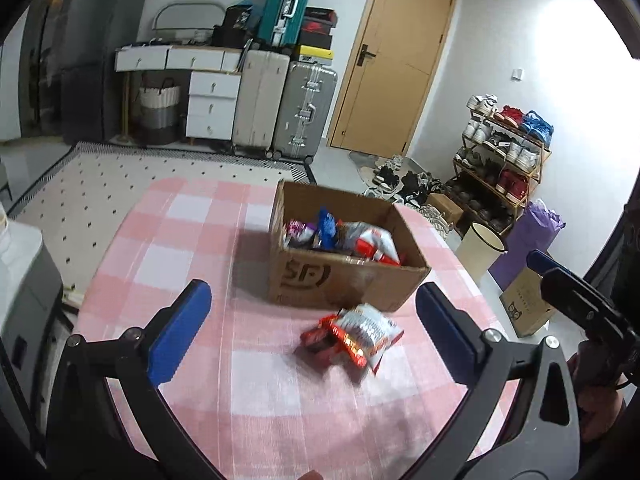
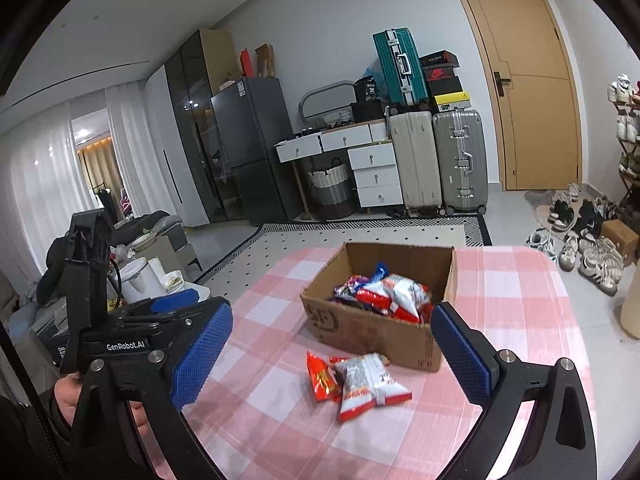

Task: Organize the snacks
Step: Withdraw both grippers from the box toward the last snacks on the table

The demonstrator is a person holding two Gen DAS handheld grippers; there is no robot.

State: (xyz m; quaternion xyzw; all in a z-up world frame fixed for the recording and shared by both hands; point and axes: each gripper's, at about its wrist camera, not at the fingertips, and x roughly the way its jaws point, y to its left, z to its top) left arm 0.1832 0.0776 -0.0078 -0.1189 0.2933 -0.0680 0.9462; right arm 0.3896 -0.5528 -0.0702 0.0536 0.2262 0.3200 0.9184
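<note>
An open cardboard box point(image 1: 344, 280) point(image 2: 372, 332) stands on the pink checked tablecloth point(image 1: 192, 240) point(image 2: 512, 280), holding several snack packets point(image 1: 360, 240) point(image 2: 396, 296). In front of it lie a white-and-red snack bag point(image 1: 366, 330) point(image 2: 368, 384) and a small red packet point(image 1: 316, 338) point(image 2: 320, 378), side by side. My left gripper point(image 1: 312, 336) hovers open just short of them, nothing between its blue pads. My right gripper point(image 2: 332, 356) is likewise open and empty, facing the same packets. One of its fingers point(image 1: 568, 292) shows at the right edge of the left wrist view.
Off the table's right side stand a cream bin point(image 1: 480, 252), a purple bag point(image 1: 532, 236) and a shoe rack point(image 1: 504, 152). Suitcases point(image 2: 440, 160), white drawers point(image 2: 372, 172) and a door point(image 2: 532, 80) line the far wall. A cluttered side table point(image 2: 152, 276) sits to the left.
</note>
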